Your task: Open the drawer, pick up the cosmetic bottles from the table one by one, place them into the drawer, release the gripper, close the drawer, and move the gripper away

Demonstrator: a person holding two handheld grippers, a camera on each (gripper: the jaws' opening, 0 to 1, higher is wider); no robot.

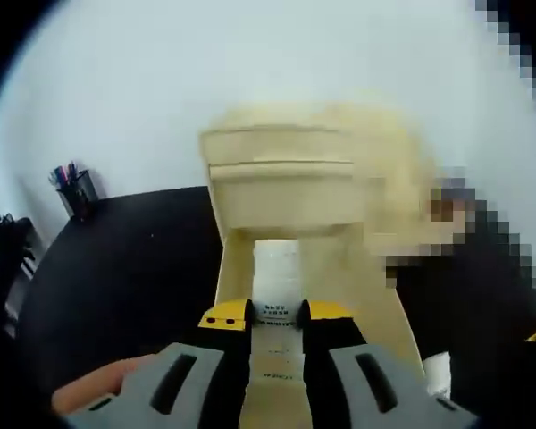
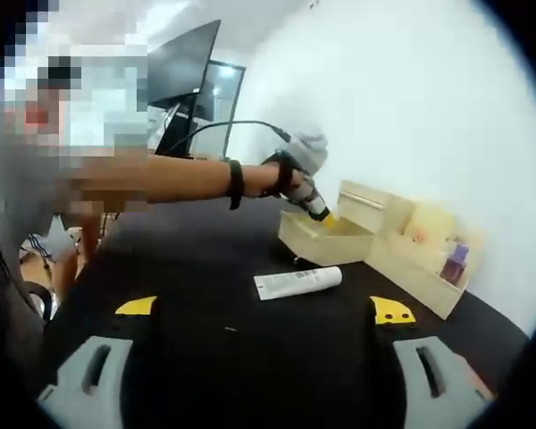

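Grey jaws with yellow tips rise at the bottom of the left gripper view, where the left gripper [image 1: 277, 315] is clamped on a white bottle [image 1: 277, 290] with dark print on its label. That bottle sits upright between the tips, over the open drawer [image 1: 237, 268], whose pale wooden walls run away from the camera toward the organizer [image 1: 281, 179]. A fingertip [image 1: 98, 389] shows at the near left beside the jaw.

Largest in the scene is the black table [image 2: 250, 357], which carries everything. On its far right stands the wooden organizer [image 2: 411, 241], a low pale unit against the white wall [image 2: 411, 98], with a raised back section and small coloured items in a side compartment, too blurred to tell apart. Its drawer [image 2: 326, 239] is pulled out to the left in the right gripper view, and the left gripper [image 2: 317, 210] reaches into it from above, held by a hand [image 2: 290, 170] whose forearm wears a dark band [image 2: 236, 183].

A white tube [image 2: 297, 282] lies on its side on the table, just near of the drawer and apart from it.

The right gripper [image 2: 263, 313] hangs above the table with its jaws spread wide and nothing between them.

A pen cup [image 1: 74, 190] stands at the table's far left edge in the left gripper view. A dark monitor [image 2: 183, 67] stands beyond the table.
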